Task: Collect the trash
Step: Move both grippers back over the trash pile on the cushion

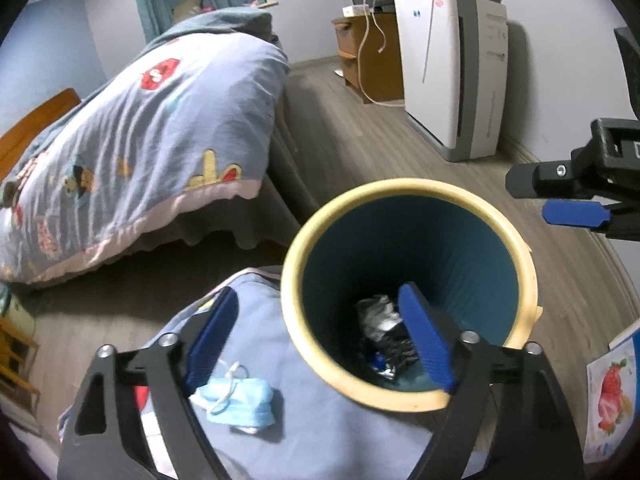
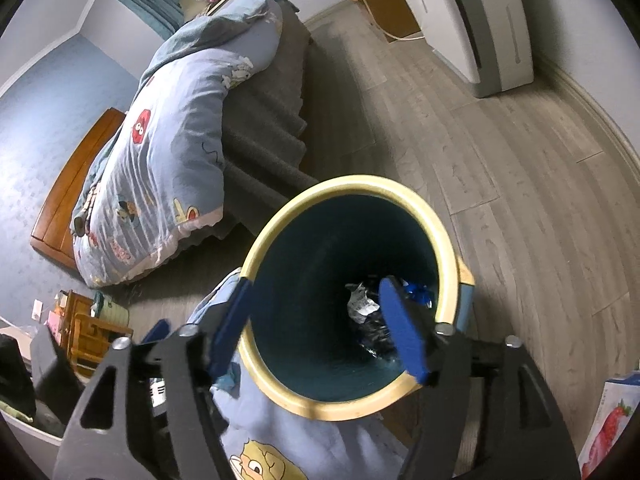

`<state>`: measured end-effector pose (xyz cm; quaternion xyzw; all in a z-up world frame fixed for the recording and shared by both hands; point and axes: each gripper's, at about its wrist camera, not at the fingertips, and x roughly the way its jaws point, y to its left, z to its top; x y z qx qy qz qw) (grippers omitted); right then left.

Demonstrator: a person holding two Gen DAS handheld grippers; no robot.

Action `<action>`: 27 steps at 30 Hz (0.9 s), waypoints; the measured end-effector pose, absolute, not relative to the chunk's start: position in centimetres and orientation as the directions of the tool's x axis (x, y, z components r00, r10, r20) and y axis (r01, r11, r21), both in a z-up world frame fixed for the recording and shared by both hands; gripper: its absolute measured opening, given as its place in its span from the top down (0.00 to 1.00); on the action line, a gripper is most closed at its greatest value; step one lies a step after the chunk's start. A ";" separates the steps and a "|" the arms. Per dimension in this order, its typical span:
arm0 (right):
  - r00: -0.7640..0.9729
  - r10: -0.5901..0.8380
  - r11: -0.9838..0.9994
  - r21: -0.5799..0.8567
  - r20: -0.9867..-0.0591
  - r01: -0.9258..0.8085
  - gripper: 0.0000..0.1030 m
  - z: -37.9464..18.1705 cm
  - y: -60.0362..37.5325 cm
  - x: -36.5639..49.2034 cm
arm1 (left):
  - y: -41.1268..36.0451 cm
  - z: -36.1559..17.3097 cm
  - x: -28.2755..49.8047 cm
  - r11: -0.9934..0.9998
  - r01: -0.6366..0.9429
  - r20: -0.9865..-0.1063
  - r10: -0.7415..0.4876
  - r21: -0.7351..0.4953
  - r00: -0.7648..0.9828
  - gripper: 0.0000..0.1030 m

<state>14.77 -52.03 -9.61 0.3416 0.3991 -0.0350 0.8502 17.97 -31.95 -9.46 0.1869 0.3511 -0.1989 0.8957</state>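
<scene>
A round bin with a cream rim (image 1: pixel 400 186) and a teal inside stands on the floor against a blue quilt. Crumpled silver and black wrappers (image 1: pixel 380 320) lie at its bottom. My left gripper (image 1: pixel 316 292) is open and empty above the bin's near rim, one pad over the mouth and the other over the quilt. A light blue face mask (image 1: pixel 240 400) lies on the quilt just below that outer pad. My right gripper (image 2: pixel 316 284) is open and empty too, straddling the rim (image 2: pixel 360 182), with the wrappers (image 2: pixel 364 308) below. It also shows in the left wrist view, right gripper (image 1: pixel 556 198).
A bed with a blue cartoon quilt (image 1: pixel 140 152) fills the left side. A white air purifier (image 1: pixel 452 72) and a wooden nightstand (image 1: pixel 368 52) with a hanging cable stand by the far wall. A strawberry-printed packet (image 1: pixel 612 392) lies at the lower right on the wooden floor.
</scene>
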 end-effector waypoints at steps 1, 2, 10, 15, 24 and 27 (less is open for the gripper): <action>0.682 0.207 0.763 0.552 -0.702 0.336 0.26 -9.4 -52.0 14.7 | -31.7 -9.3 17.9 0.853 0.485 -0.703 -0.224 0.195 0.675 0.15; 0.684 0.199 0.764 0.549 -0.702 0.340 0.21 -9.3 -52.0 14.6 | -31.2 -8.8 17.6 0.857 0.478 -0.701 -0.221 0.193 0.678 0.13; 0.687 0.134 0.821 0.468 -0.714 0.327 0.06 -6.8 -48.6 14.6 | -24.1 -5.4 14.5 0.901 0.399 -0.693 -0.180 0.169 0.698 0.09; 0.674 0.120 0.887 0.383 -0.729 0.257 0.06 -5.5 -44.1 14.9 | -17.0 -3.2 11.7 0.933 0.316 -0.688 -0.114 0.174 0.717 0.07; 0.662 0.139 0.939 0.310 -0.736 0.147 0.06 -3.5 -36.1 14.9 | -4.6 -0.8 7.8 0.979 0.118 -0.686 0.028 0.165 0.727 0.06; 0.647 0.151 0.948 0.295 -0.748 0.120 0.06 -3.3 -33.2 14.8 | -2.0 -1.2 6.2 0.989 0.073 -0.693 0.036 0.128 0.720 0.05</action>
